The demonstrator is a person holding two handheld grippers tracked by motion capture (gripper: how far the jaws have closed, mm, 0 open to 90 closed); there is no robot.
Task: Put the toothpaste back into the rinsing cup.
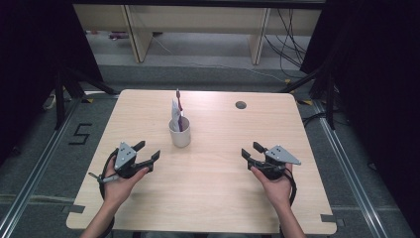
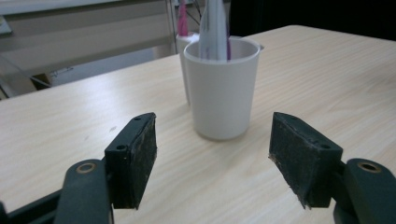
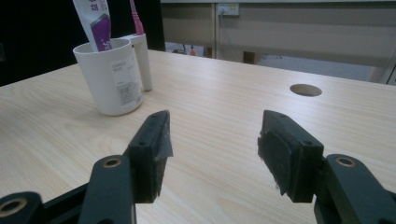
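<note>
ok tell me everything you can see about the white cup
The white cup is a plain, smooth tumbler, plastic by its look, upright on the wooden table ahead of the left gripper. It has a small side holder at its rim and a printed label. A white and purple tube and a pink toothbrush stand in it. Neither gripper touches it.

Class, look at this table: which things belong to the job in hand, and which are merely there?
Belong to the job:
white cup
toothpaste tube standing in it
pink toothbrush in the cup's side holder
left gripper and right gripper, both open, nothing held

Merely there:
round cable hole in the table
</note>
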